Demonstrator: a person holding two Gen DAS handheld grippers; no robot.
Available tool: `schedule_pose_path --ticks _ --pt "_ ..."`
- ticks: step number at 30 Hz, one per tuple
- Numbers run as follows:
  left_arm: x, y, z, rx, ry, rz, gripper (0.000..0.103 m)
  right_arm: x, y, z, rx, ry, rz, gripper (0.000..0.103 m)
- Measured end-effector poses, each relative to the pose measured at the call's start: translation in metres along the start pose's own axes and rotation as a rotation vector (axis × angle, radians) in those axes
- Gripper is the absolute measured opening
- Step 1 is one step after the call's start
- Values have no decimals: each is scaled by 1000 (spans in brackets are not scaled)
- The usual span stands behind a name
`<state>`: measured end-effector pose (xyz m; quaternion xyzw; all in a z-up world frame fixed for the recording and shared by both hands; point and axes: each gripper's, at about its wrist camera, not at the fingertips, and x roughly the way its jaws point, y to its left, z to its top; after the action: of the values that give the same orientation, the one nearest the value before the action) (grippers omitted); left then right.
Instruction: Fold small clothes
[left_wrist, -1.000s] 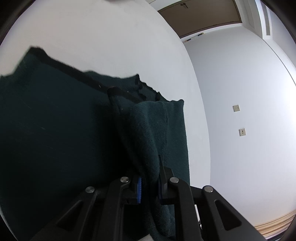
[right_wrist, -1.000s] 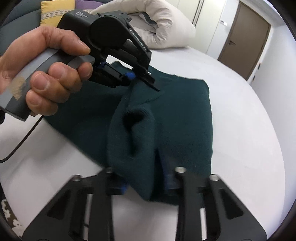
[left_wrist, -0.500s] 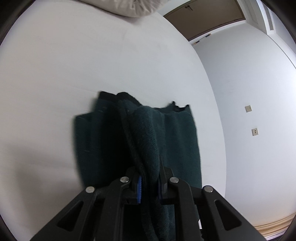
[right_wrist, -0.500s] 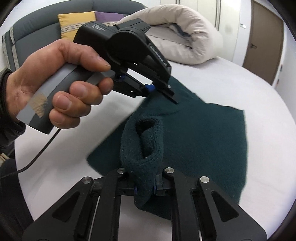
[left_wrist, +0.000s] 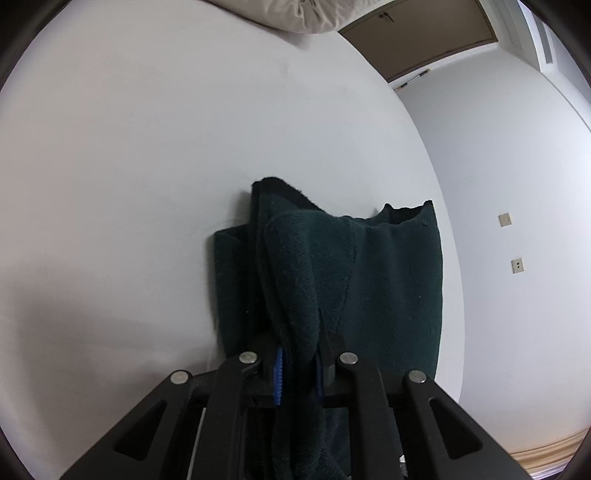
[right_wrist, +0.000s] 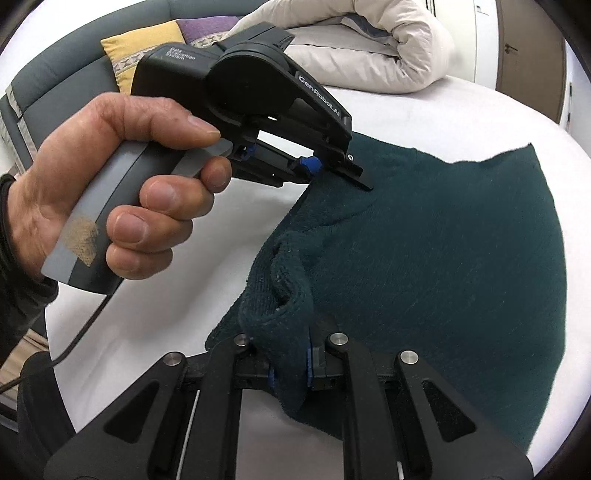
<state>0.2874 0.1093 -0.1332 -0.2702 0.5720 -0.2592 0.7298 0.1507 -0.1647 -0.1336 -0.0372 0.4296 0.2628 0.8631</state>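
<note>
A dark green knitted garment (right_wrist: 436, 258) lies on a white bed, its near edge lifted. My right gripper (right_wrist: 290, 365) is shut on a bunched fold of that edge. My left gripper (right_wrist: 332, 168) is held by a hand at the garment's far left edge and is shut on it. In the left wrist view my left gripper (left_wrist: 299, 369) pinches a thick fold of the garment (left_wrist: 369, 273), which hangs forward and down onto the sheet.
A rolled beige duvet (right_wrist: 369, 48) lies at the head of the bed (left_wrist: 147, 147). A grey sofa with a yellow cushion (right_wrist: 144, 48) stands behind. A brown door (left_wrist: 424, 33) and a white wall with sockets (left_wrist: 517, 264) are on the right.
Both grippers have lifted and drawn the garment's edge back toward me. The cloth has spread flatter on the bed. The right gripper, open one second ago, has shut on the fold.
</note>
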Motion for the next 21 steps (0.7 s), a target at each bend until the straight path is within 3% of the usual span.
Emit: schedule_pose_path --ticks 3,5,7,11,14,21 --pt "4 10 -3 -14 -15 -13 18 -2 -13 3 61 5 40 17" --pt "1 13 -5 -31 -30 -37 20 -6 -19 1 69 -1 85 32" --pt "-5 10 -6 -24 -49 -26 23 -22 -24 -1 72 -17 126 38" --pt "-33 1 -12 15 -118 44 37 -64 -40 -14 51 -69 192 38" --pt "-57 -13 -22 64 -187 95 37 -94 -69 -26 103 -103 213 38" --pt "-76 -76 -89 262 -248 117 37 -140 -170 -47 288 -179 34 39"
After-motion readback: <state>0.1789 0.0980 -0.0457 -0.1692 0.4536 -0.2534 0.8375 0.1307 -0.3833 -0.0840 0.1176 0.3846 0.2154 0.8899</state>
